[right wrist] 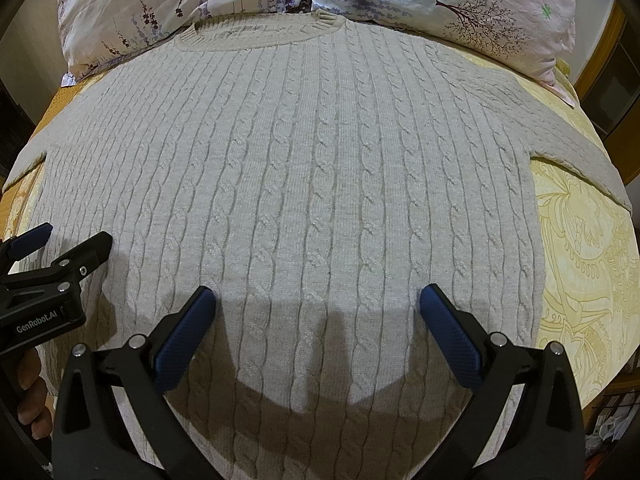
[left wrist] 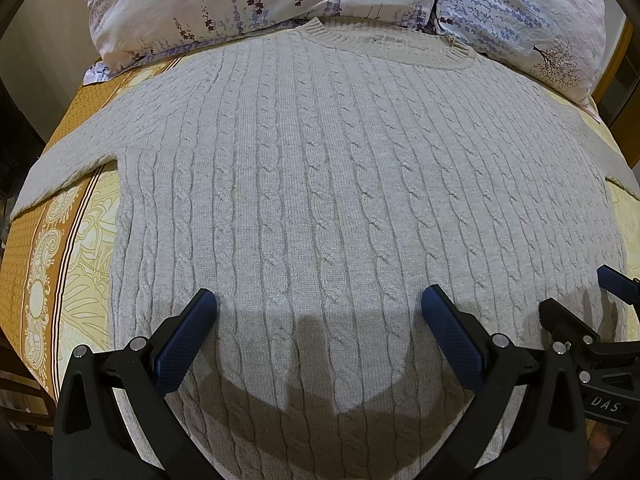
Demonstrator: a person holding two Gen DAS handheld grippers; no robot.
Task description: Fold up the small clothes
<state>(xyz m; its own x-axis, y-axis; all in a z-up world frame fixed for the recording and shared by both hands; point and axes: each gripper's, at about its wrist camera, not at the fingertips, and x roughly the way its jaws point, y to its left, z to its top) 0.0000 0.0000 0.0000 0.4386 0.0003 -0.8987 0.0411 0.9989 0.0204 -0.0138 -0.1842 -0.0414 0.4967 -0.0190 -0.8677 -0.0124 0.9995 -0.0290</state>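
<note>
A light grey cable-knit sweater point(left wrist: 320, 168) point(right wrist: 304, 168) lies spread flat, front up, on a bed, its ribbed collar point(left wrist: 384, 46) point(right wrist: 260, 34) at the far end by the pillows. Both sleeves stretch out sideways. My left gripper point(left wrist: 319, 300) hovers open above the lower body of the sweater, nothing between its blue pads. My right gripper point(right wrist: 318, 299) is open too, over the lower right part of the sweater. Each gripper shows at the edge of the other's view: the right one point(left wrist: 584, 304), the left one point(right wrist: 60, 248).
Two floral pillows point(left wrist: 248, 4) point(right wrist: 460, 4) lie at the head of the bed, touching the collar. The yellow and orange patterned bedspread point(left wrist: 52, 280) point(right wrist: 580, 248) shows on both sides of the sweater. A hand point(right wrist: 32, 392) holds the left gripper's handle.
</note>
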